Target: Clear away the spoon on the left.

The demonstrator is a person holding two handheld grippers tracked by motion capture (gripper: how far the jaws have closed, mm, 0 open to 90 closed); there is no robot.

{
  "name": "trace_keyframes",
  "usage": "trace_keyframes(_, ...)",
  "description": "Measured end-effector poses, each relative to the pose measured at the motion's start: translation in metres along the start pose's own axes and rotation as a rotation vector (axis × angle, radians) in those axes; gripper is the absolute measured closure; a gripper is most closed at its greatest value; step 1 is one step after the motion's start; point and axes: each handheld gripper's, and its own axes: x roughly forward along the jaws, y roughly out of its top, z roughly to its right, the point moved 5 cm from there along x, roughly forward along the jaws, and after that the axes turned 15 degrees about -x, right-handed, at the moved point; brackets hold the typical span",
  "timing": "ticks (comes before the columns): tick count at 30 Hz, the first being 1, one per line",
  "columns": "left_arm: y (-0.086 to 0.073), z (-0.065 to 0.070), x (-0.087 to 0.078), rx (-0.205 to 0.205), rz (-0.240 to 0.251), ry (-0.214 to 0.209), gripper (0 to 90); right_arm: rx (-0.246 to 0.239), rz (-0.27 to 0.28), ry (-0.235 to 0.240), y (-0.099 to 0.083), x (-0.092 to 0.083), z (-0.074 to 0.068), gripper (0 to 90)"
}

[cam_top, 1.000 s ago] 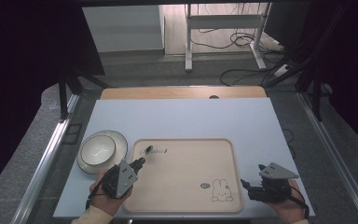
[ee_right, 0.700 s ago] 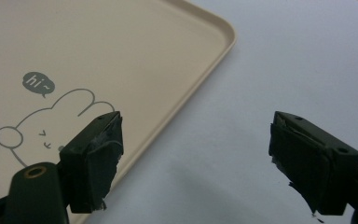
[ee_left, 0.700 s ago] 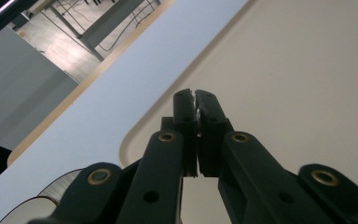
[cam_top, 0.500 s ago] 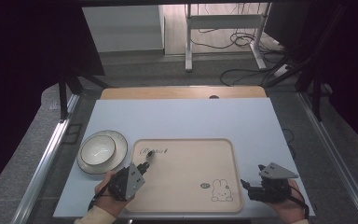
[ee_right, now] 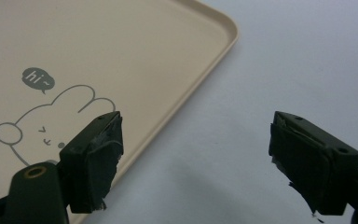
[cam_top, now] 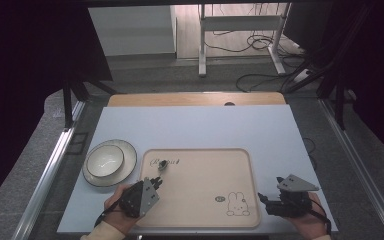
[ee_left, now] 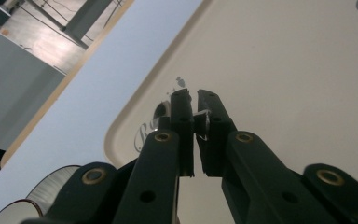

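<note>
A bowl (cam_top: 104,160) sits at the far left. The left gripper (cam_top: 155,182) has its 2 jaws nearly together by a small shiny piece (cam_top: 162,164) on the tray (cam_top: 250,190); I cannot tell whether they pinch it. This looks like the grasping step, and lifting next needs a firm pinch. The right gripper (cam_top: 264,200) waits released.

The tray (ee_right: 121,56) has a little speech bubble (ee_right: 37,79) on it that says "hi~". It sits above a drawn bunny (ee_right: 46,123), just left of the right gripper's (ee_right: 196,161) left jaw. The tray (ee_left: 284,70) also has curly grey writing (ee_left: 144,133) on it, right behind the tips of the left gripper (ee_left: 194,105). Its first letter looks like an "R". The jaws hide the rest, so it cannot be read.
</note>
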Motion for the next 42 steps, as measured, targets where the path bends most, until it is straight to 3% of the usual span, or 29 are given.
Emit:
trace_keyframes(8,-0.002,0.007,0.003,0.004,-0.049,-0.012,82.8,-0.003,-0.006,0.005,-0.001,0.001,-0.001,17.5)
trace_keyframes(12,-0.006,0.009,0.006,-0.008,-0.078,-0.035,81.4,-0.004,-0.008,0.006,-0.001,0.001,-0.001,17.5)
trace_keyframes(14,-0.009,0.011,0.009,-0.016,-0.114,-0.061,81.0,-0.005,-0.01,0.009,-0.001,0.002,-0.001,17.5)
trace_keyframes(22,-0.013,0.014,0.013,-0.021,-0.163,-0.087,78.9,-0.008,-0.011,0.01,-0.002,0.002,-0.001,17.5)
trace_keyframes(28,-0.018,0.015,0.017,-0.039,-0.22,-0.135,72.9,-0.008,-0.012,0.01,-0.002,0.002,-0.001,17.5)
trace_keyframes(31,-0.024,0.016,0.021,-0.088,-0.285,-0.235,64.3,-0.006,-0.009,0.006,-0.001,0.002,-0.001,17.5)
trace_keyframes(34,-0.028,0.014,0.024,-0.118,-0.313,-0.269,53.7,-0.005,-0.008,0.004,-0.001,0.001,0.0,17.5)
trace_keyframes(35,-0.029,0.011,0.024,-0.148,-0.319,-0.281,49.2,-0.006,-0.008,0.004,-0.001,0.001,0.0,17.5)
trace_keyframes(36,-0.029,0.011,0.024,-0.148,-0.319,-0.281,44.9,-0.006,-0.008,0.004,-0.001,0.001,0.0,17.5)
trace_keyframes(38,-0.027,0.007,0.023,-0.198,-0.297,-0.301,40.5,-0.006,-0.009,0.004,-0.001,0.001,0.0,17.5)
trace_keyframes(39,-0.024,0.004,0.021,-0.254,-0.272,-0.334,31.8,-0.006,-0.008,0.004,-0.001,0.001,0.0,17.5)
trace_keyframes(40,-0.024,0.004,0.021,-0.254,-0.272,-0.334,27.9,-0.006,-0.008,0.004,-0.001,0.001,0.0,17.5)
trace_keyframes(42,-0.023,0.001,0.02,-0.302,-0.271,-0.367,24.4,-0.004,-0.006,0.003,-0.001,0.001,0.0,17.5)
